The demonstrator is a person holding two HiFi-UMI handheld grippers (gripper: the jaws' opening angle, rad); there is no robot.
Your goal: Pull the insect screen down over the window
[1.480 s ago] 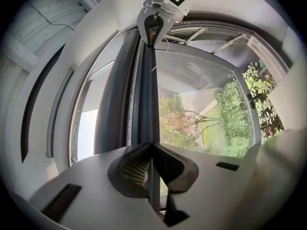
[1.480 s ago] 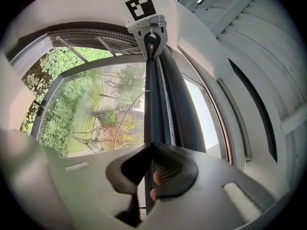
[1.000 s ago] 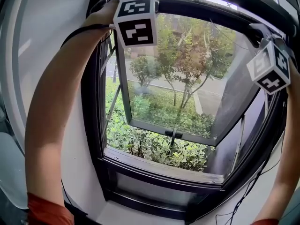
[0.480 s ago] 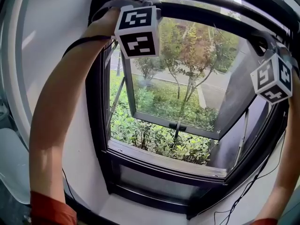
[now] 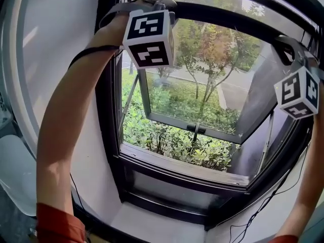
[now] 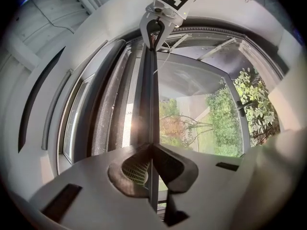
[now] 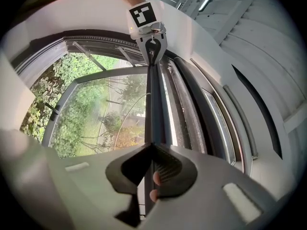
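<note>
Head view: both arms reach to the top of the window [image 5: 109, 135]. The left gripper [image 5: 161, 6] and right gripper [image 5: 289, 49] sit on the screen's dark bar [image 5: 228, 16], one towards each end. The bar is high, just under the frame head, so the opening below is uncovered. The sash [image 5: 202, 85] is swung outward over the shrubs. No container shows in any view.

Left gripper view: the jaws are pressed together on the bar [image 6: 149, 104], which runs straight away to the right gripper [image 6: 156, 30] at the far end. A grey speckled band [image 6: 106, 123] beside the bar may be mesh – I cannot be sure.

Right gripper view: these jaws are likewise pinching the bar [image 7: 153, 104], nearly closed on its thin edge, with the left gripper [image 7: 152, 44] at the other end.

By my judgement the bar is stiff and light, while the mesh behind it is soft and easily torn – so the bar is the place to hold, not the mesh. A grip near each end, as here, should keep it level; a tilted bar could bind in the side tracks. A roller may pull back, and the smooth thin edge could slip from the pads.
</note>
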